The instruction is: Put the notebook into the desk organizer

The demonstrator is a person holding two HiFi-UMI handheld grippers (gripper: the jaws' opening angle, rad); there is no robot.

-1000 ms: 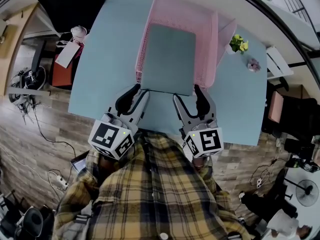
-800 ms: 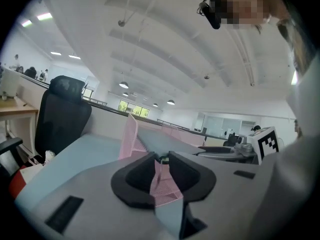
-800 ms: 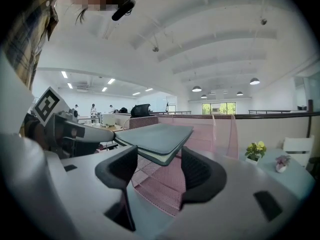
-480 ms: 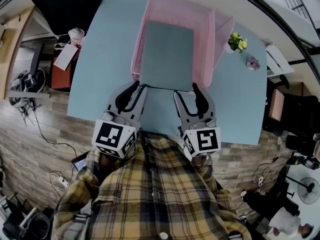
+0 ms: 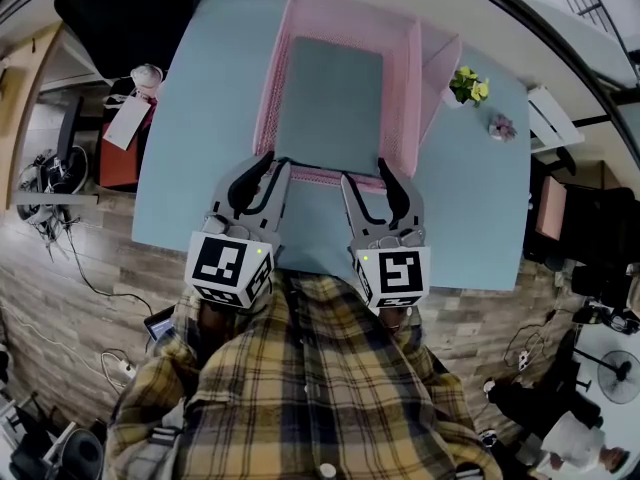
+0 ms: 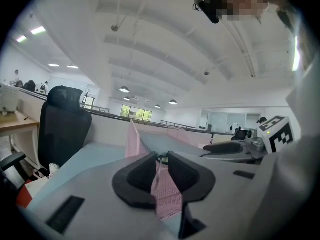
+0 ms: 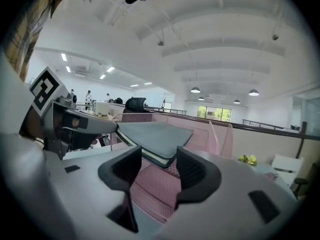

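Open-plan office: black swivel chair [image 6: 64, 129], rows of ceiling lights [image 6: 124, 89].

Light-blue counter [image 5: 200, 118]: small potted plant with yellow blooms [image 5: 465, 85], small purple flower ornament [image 5: 501, 126] beside it. Black office chair [image 6: 64, 124]. Wood-plank floor [image 5: 70, 298].

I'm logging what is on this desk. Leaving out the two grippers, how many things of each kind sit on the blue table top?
pink mesh organizer: 1
notebook: 1, lying inside the organizer
small flower ornaments: 2, the yellow-flowered one and the pale purple one
Total: 4
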